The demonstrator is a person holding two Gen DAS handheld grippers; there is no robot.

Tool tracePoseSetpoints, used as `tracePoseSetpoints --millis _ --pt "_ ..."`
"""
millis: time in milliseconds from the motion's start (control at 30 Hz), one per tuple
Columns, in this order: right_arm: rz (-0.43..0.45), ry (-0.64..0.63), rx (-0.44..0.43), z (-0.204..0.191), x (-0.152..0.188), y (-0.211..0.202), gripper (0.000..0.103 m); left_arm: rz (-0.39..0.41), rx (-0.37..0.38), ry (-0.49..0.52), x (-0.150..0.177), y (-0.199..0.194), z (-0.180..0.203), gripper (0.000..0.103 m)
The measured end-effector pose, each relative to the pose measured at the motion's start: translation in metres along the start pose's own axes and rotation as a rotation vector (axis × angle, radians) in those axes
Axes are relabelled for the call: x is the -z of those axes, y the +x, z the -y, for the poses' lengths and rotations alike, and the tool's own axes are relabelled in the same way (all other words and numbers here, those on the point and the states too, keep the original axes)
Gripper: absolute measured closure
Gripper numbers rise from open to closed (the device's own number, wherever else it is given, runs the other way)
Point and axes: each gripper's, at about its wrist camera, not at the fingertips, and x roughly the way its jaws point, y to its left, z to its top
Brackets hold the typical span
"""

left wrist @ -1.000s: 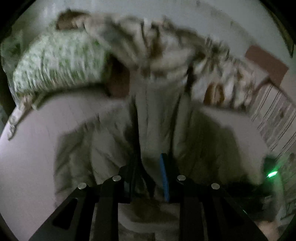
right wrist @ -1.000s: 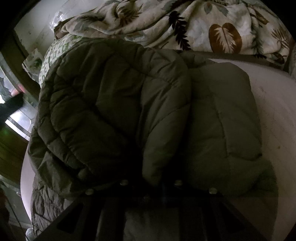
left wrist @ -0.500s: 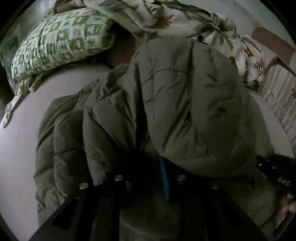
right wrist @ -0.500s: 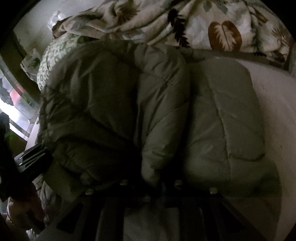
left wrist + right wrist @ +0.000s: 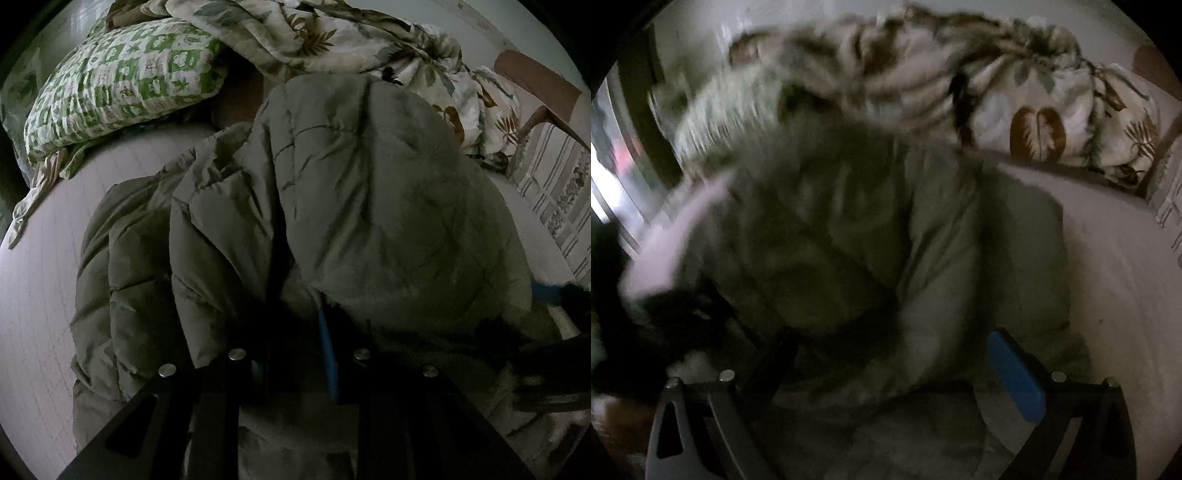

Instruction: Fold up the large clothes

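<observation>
An olive quilted jacket lies folded in a thick bundle on a pale bed, filling the middle of both views; behind it sit a green-and-white patterned pillow and a crumpled leaf-print duvet.

The left wrist view is sharp; it shows the left gripper with its fingers clenched narrowly on a fold of the jacket, a blue pad edge just visible against the fabric; only this view shows the striped cloth at the bed's right side, and a dark blurred shape at the right edge that may be the other tool.

The right wrist view is motion-blurred; it shows the right gripper with its fingers released and spread wide, having just been opening; the jacket's near edge lies between them but neither finger presses it; its blue pad stands clear of the cloth. Only this view shows a bright window at the left.
</observation>
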Motion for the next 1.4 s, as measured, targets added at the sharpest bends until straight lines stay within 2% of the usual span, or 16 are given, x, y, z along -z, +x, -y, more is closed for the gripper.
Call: tracePoseSetpoints --millis 100,233,333,500,567,767,1000,1400 --pt "-0.027 0.042 -0.002 0.004 0.006 0.021 0.000 0.007 -0.007 0.008 0.000 -0.002 0.000 0.079" --pt "-0.001 0.060 -0.016 0.003 0.006 0.003 0.000 0.039 -0.019 0.024 0.004 -0.012 0.004 0.078" --pt "0.034 0.063 -0.023 0.006 0.011 -0.017 0.000 0.072 -0.036 0.027 0.011 -0.025 0.010 0.069" --pt "0.061 0.071 -0.037 0.009 0.027 -0.044 0.000 0.111 -0.069 0.071 0.023 -0.048 0.024 0.039" --pt "0.071 0.073 -0.040 0.009 0.031 -0.055 0.000 0.122 -0.068 0.081 0.030 -0.059 0.027 0.036" --pt "0.089 0.098 -0.062 0.009 0.051 -0.081 0.000 0.089 -0.071 0.050 0.050 -0.082 0.024 0.035" --pt "0.101 0.081 -0.066 0.001 0.083 -0.106 0.000 0.091 -0.089 0.004 0.079 -0.111 0.016 0.035" --pt "0.086 0.110 -0.059 0.013 0.130 -0.131 0.000 0.092 -0.120 -0.021 0.124 -0.144 0.005 0.033"
